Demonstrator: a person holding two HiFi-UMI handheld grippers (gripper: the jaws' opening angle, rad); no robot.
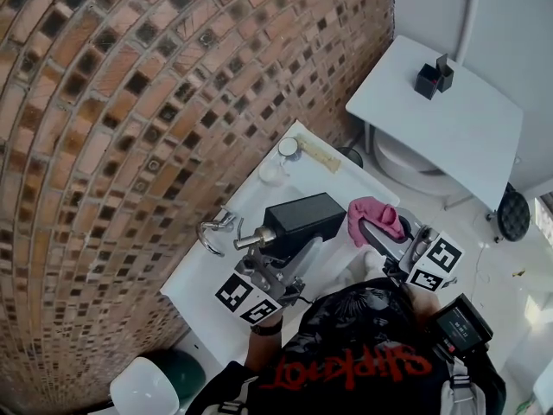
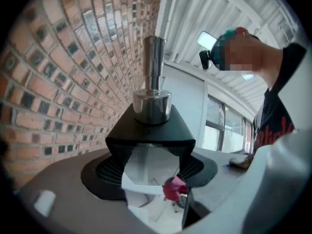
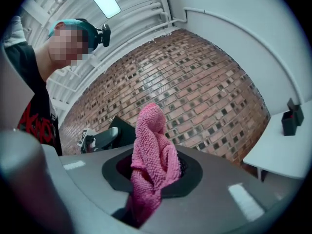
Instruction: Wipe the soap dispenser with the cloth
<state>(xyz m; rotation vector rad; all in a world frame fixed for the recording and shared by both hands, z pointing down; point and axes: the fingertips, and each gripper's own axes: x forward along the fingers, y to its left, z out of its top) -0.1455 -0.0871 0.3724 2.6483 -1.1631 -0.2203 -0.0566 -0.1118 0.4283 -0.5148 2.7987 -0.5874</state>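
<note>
Now the left gripper [image 1: 292, 251] is clamped on the black soap dispenser [image 1: 302, 219], and at its three o'clock the right gripper [image 1: 384, 236] clutches the pink cloth [image 1: 373, 213].

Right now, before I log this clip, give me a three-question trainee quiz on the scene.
1. True or false: the cloth in the right gripper is blue.
2. What holds the dispenser? A. left gripper B. right gripper C. nothing
3. Fill in: the wall is made of ____.

Key: 1 false, it is pink. 2 A. 3 brick.
</note>
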